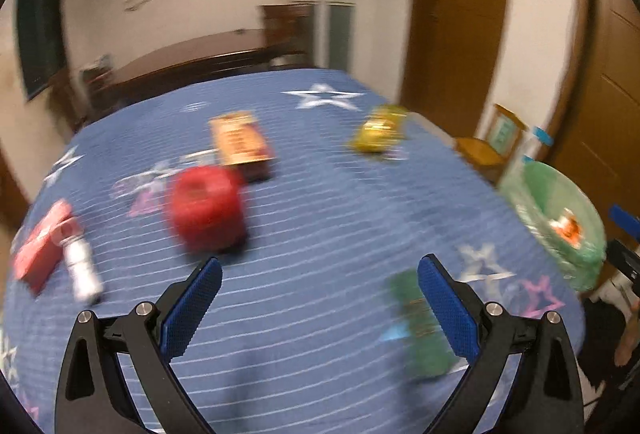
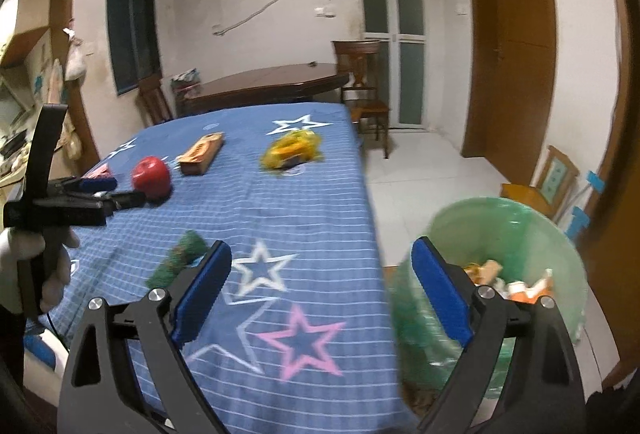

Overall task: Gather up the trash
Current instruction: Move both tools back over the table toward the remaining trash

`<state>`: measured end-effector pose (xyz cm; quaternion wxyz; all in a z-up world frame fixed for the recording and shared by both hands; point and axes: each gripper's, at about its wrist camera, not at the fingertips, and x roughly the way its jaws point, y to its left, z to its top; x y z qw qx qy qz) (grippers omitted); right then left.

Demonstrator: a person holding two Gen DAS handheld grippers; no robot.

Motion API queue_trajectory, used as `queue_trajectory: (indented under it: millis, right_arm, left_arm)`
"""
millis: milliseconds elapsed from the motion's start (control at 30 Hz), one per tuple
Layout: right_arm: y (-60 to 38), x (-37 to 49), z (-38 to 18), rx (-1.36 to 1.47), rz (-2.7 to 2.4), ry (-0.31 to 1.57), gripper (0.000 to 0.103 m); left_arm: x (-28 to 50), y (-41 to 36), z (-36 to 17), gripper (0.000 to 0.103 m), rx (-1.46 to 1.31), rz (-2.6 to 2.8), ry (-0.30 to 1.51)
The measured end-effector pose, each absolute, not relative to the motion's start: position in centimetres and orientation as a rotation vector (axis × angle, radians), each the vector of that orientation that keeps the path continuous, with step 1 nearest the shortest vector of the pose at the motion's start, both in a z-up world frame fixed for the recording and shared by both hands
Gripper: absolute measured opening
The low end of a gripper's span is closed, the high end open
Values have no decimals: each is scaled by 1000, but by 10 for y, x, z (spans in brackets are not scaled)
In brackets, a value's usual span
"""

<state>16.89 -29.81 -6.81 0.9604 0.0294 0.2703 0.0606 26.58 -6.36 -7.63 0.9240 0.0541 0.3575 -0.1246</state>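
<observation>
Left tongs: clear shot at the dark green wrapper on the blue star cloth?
Probably yes. The left tongs stand open and empty, and the dark green wrapper lies flat on the blue star-patterned tablecloth beside one pad, with nothing over it. The red apple-like object sits well clear.

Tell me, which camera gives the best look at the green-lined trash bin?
The right wrist view. There the trash bin sits close beside the table, sharp enough to see scraps lying inside its green liner. In the left wrist view the same bin sits at the right edge, smaller and smeared by motion blur, with only a hint of orange and white trash inside.
</observation>
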Motion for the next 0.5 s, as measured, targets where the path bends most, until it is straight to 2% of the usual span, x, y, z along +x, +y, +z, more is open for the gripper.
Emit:
queue_trajectory:
  millis: [400, 500]
  right_arm:
    - [-222, 184, -84, 71, 244, 619, 88]
    - [-209, 192, -90, 69, 248, 646, 88]
  left_arm:
    - [296, 144, -92, 98, -60, 59, 828]
    - [308, 162, -101, 98, -67, 83, 853]
